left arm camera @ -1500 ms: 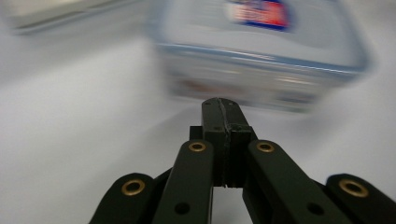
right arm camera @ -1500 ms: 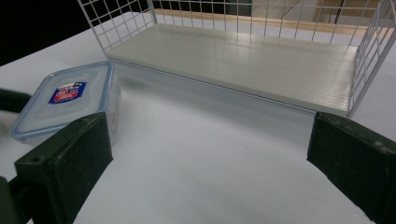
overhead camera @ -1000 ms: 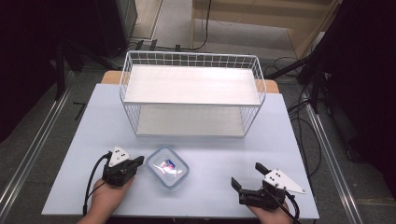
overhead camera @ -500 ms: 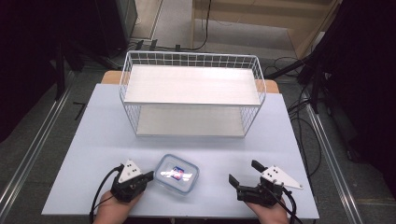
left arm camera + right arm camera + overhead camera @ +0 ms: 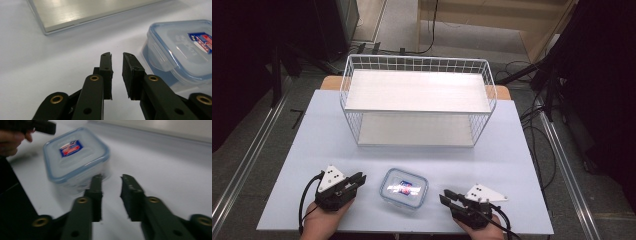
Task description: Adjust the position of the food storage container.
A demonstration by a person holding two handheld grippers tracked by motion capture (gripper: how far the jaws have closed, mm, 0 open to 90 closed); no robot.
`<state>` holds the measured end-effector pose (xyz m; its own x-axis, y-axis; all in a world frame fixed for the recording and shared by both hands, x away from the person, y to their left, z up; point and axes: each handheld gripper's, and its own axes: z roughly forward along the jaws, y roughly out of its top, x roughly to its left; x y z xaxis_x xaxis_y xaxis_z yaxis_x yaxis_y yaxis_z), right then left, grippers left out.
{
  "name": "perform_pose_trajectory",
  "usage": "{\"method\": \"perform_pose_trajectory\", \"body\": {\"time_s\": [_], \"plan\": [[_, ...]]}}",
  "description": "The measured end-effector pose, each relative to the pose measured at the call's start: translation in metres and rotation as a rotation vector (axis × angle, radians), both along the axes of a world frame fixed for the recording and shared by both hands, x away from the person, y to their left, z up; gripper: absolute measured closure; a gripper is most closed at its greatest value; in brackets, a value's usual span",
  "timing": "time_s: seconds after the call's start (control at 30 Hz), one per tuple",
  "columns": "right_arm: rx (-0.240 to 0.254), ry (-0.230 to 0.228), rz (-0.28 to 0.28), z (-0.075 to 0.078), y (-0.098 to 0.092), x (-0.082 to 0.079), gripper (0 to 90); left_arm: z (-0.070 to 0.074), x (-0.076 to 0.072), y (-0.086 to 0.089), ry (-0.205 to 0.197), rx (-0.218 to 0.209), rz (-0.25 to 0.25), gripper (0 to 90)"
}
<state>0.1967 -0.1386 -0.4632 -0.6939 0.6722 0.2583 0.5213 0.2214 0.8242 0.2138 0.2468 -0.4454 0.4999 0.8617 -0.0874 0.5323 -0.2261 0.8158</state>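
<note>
Since the earlier frames our lidded box [image 5: 404, 188] has slid a little toward the near edge of the desk [image 5: 312, 145], and both hands have shifted: our left tongs [image 5: 357, 178] now sit just left of the box, our right tongs [image 5: 447, 196] just right of it, neither touching it. Left jaws have just been opening slightly from a clenched state; in the left gripper view a narrow gap shows between the pads [image 5: 106, 67] with nothing in it. Right jaws have just been closing from wide open, and in the right gripper view they stand with a small gap over bare desk, grasping nothing, the box [image 5: 76, 157] ahead and off to one side. We judge that the box is flanked but not held, so any lift or nudge is yet to begin. That box is clear plastic with a blue-rimmed lid and a small label; we cannot tell whether anything is inside. Beyond it the white wire basket rack [image 5: 417, 102] stands well apart, both of its shelves bare.
</note>
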Motion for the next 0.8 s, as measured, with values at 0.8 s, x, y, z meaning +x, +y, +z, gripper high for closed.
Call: {"method": "perform_pose_trajectory", "body": {"time_s": [0.8], "plan": [[-0.087, 0.044, 0.009, -0.012, 0.035, 0.021, 90.0, -0.010, 0.002, -0.023, 0.071, 0.005, -0.045, 90.0]]}}
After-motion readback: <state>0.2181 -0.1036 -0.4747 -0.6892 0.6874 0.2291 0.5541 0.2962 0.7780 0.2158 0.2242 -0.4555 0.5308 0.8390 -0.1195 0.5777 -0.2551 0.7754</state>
